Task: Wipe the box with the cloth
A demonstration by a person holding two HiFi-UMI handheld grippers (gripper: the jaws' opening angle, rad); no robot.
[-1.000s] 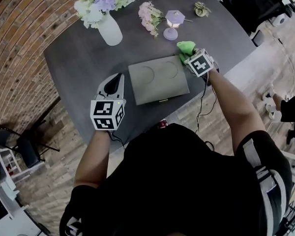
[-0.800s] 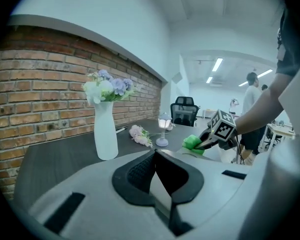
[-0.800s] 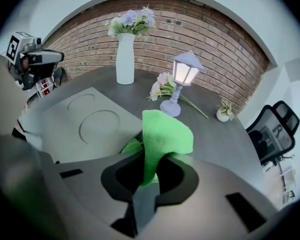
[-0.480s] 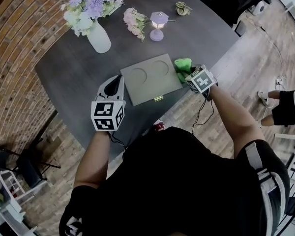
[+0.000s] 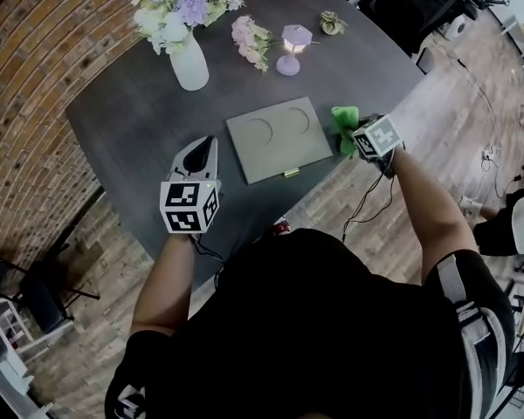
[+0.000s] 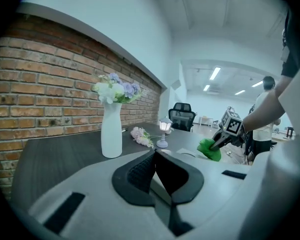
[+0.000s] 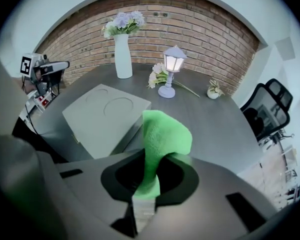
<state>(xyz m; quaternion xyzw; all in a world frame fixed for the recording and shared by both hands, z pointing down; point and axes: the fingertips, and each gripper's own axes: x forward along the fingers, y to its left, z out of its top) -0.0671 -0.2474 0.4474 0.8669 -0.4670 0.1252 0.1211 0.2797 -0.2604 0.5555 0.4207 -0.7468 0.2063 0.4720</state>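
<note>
A flat grey box [image 5: 278, 136] with two circle marks on its lid lies near the table's front edge; in the right gripper view the box [image 7: 102, 116] is at left. My right gripper [image 5: 356, 134] is shut on a green cloth [image 5: 344, 120], held just off the box's right side, above the table. The cloth [image 7: 160, 144] stands up between the jaws. My left gripper [image 5: 201, 157] is shut with nothing in it, left of the box. From the left gripper view, the cloth [image 6: 209, 149] shows far right.
On the dark table [image 5: 140, 120] stand a white vase of flowers [image 5: 189, 59], a loose pink bouquet [image 5: 251, 40], a small lit lantern [image 5: 292, 45] and a tiny plant [image 5: 334, 24]. Office chairs [image 5: 410, 7] stand beyond the table's right side.
My right gripper with the cloth has drifted from the box's top right corner down along its right side, away from the lid. The left gripper has stayed where it was.
</note>
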